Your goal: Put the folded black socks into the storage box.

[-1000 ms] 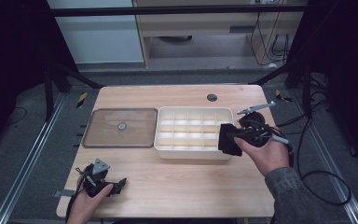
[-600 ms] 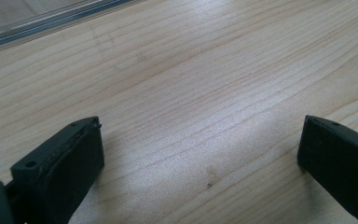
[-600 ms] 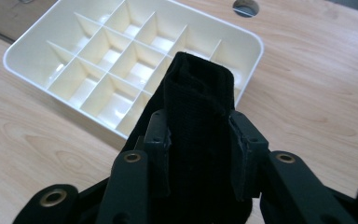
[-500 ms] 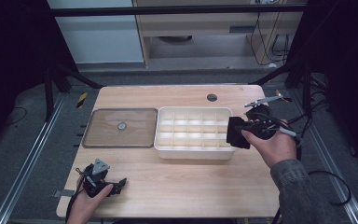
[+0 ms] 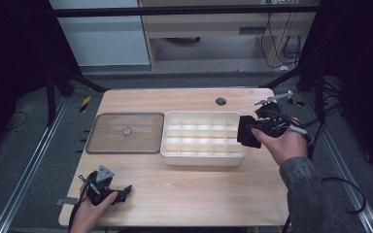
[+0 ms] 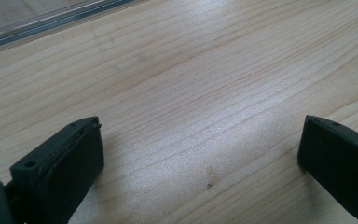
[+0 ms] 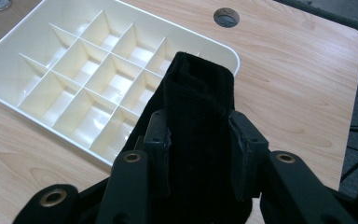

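- Left hand-held gripper [image 5: 121,192]: 7 o'clock on worktop [image 5: 199,189], jaws wide apart, nothing between.
- Clear lid [image 5: 125,132]: 9 o'clock of divided tray [image 5: 203,158].
- Right hand-held gripper [image 5: 247,132]: clamping black folded strap [image 7: 198,121] over tray's 3 o'clock edge.

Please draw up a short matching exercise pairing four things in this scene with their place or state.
Column one:
1. left gripper
2. right gripper
3. white divided tray
4. clear flat lid

Column two:
A. lies flat at the table's left, beside the tray
B. open, near the table's front left corner, nothing between its jaws
C. sits mid-table, its visible compartments empty
D. shut on a folded black fabric piece, by the tray's right end

Pairs: 1-B, 2-D, 3-C, 4-A
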Motion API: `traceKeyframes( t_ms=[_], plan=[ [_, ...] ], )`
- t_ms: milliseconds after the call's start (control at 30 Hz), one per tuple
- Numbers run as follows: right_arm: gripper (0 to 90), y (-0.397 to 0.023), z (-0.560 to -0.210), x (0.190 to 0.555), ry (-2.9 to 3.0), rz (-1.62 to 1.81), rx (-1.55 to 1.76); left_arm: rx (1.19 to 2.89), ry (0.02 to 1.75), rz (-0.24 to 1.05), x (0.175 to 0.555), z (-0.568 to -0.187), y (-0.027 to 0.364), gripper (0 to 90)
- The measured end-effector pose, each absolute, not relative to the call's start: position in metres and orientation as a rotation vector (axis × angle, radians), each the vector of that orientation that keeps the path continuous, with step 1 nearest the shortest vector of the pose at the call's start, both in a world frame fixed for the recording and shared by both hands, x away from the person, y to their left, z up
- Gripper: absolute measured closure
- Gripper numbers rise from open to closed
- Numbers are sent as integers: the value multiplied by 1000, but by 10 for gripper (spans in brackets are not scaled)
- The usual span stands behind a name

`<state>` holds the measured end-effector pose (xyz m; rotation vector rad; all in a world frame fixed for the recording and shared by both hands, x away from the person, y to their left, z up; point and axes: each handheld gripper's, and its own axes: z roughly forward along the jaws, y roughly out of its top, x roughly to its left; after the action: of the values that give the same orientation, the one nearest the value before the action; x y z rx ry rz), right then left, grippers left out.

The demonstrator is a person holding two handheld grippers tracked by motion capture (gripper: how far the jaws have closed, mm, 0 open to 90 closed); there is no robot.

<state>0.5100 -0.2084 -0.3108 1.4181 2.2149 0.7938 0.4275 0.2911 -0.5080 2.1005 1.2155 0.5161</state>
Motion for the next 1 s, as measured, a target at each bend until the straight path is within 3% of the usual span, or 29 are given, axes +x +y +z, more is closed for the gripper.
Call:
traceKeyframes(
  t_ms=[1000],
  plan=[
    [645,-178,-340,542,2253,787,1407,2101,1208,517,427,-508,292,0]
  ],
)
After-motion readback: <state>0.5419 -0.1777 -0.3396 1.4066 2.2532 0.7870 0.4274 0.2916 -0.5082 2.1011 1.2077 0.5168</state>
